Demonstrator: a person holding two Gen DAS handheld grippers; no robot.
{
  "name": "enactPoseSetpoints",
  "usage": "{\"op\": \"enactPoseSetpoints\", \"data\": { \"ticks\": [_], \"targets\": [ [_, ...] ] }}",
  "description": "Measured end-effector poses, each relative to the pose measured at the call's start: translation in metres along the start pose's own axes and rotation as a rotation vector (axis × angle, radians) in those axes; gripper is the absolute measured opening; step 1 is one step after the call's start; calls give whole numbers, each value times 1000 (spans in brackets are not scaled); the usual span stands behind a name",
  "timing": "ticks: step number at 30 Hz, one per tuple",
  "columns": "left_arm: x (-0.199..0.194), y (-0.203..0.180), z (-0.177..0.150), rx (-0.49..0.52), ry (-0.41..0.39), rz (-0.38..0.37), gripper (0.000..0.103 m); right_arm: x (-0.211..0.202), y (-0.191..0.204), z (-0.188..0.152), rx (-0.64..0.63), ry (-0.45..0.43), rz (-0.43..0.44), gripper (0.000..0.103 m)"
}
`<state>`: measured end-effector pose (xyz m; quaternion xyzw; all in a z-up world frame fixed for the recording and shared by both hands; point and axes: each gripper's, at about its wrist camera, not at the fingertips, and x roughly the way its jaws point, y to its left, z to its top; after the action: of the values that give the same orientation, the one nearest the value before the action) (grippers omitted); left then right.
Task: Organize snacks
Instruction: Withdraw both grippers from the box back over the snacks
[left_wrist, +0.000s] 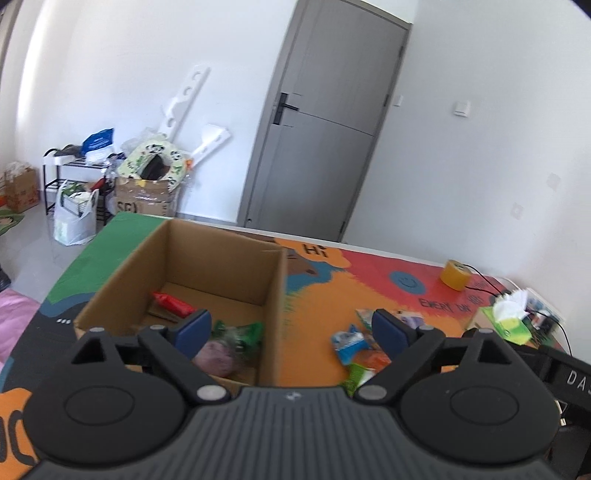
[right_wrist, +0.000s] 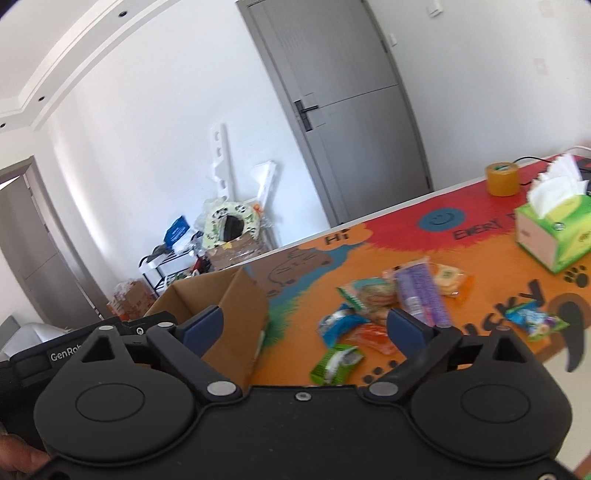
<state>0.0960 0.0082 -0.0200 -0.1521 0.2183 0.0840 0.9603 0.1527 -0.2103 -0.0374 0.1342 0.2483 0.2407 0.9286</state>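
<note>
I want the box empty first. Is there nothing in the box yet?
No, the box already holds a red packet, a green one and a purple one.

Your way into the cardboard box (left_wrist: 207, 254) is open from above, centre-left of the left view; its right wall (left_wrist: 273, 314) stands between it and the snack pile (right_wrist: 388, 314). Bare mat (right_wrist: 480, 317) lies right of the pile.

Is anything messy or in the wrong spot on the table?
Yes. Several snack packets lie scattered in a loose heap on the colourful mat, outside the cardboard box. Only a few, like the red packet, are in the box. One blue packet lies apart near the edge.
</note>
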Motion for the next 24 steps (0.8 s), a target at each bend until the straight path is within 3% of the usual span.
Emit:
{"op": "enactPoseSetpoints", "data": {
  "ticks": [10, 24],
  "targets": [
    [6, -50, -11, 59, 21, -74, 94, -32, -40, 3, 23, -27, -72, 98],
    [30, -86, -18, 99, 71, -100, 94, -50, -85, 4, 54, -41, -129, 98]
  ]
}}
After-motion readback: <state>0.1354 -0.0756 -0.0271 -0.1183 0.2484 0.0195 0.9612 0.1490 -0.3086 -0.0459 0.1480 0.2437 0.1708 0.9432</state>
